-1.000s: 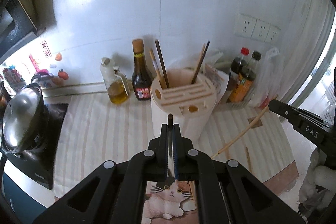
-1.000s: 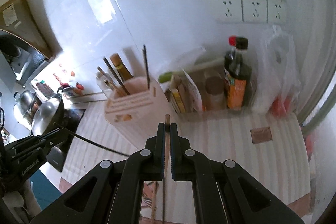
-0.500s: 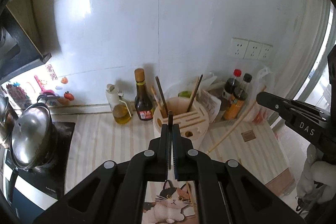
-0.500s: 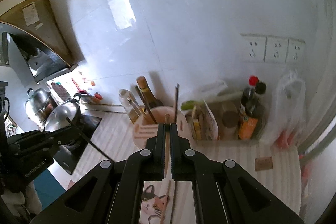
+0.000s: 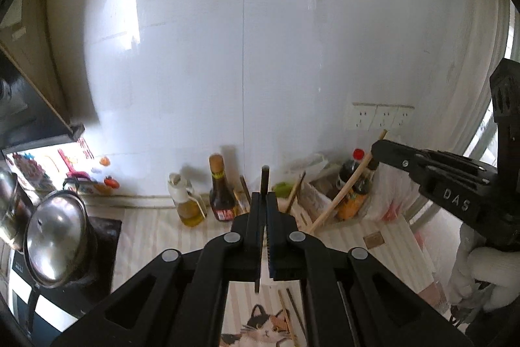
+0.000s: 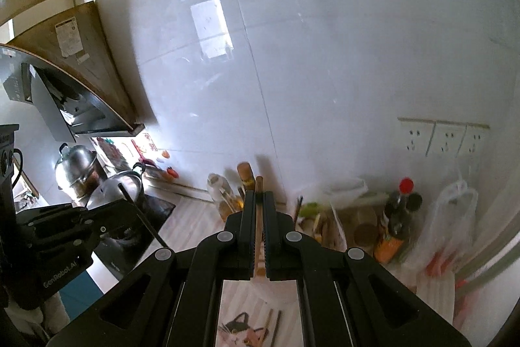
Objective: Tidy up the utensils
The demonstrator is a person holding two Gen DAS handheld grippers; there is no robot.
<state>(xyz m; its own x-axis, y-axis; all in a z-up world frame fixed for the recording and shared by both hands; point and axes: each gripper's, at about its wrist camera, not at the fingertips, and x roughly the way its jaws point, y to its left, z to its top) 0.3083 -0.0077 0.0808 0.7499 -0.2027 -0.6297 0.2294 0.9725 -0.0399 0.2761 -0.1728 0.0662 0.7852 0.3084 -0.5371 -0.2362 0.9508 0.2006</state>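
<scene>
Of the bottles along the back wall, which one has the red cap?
The dark bottle at the right, below the wall sockets. The oil bottle has a pale stopper and the dark sauce bottle a brown cap.

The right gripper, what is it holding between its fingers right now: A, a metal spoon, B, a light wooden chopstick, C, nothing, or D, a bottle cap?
B: the right gripper is shut on a light wooden chopstick that sticks out past its fingers.

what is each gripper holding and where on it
Left gripper: dark chopstick, gripped near its upper end. Right gripper: light wooden chopstick, also near its top.
</scene>
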